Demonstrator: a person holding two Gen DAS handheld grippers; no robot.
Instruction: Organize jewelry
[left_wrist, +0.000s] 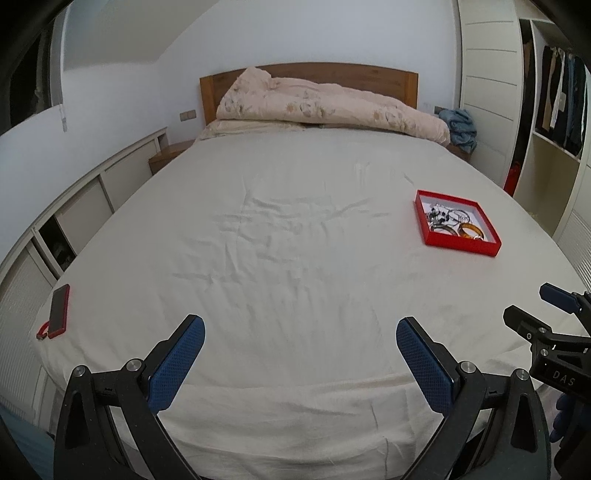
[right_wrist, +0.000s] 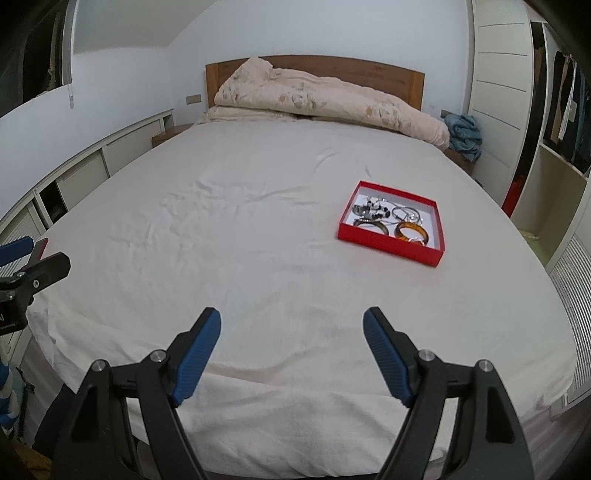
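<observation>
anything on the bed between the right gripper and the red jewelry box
Nothing: in the right wrist view only bare, wrinkled white sheet lies between the open right gripper and the red jewelry box.

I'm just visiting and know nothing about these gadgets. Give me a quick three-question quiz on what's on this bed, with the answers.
1. True or false: the red tray sits on the bed with jewelry inside.
2. Which bangle lies nearest the tray's front right corner? A) orange bangle B) blue bangle C) green bangle
3. What does each hand-held gripper, left and right, hold?

Key: 1 true; 2 A; 3 nothing, both stand open and apart from the tray.
</observation>
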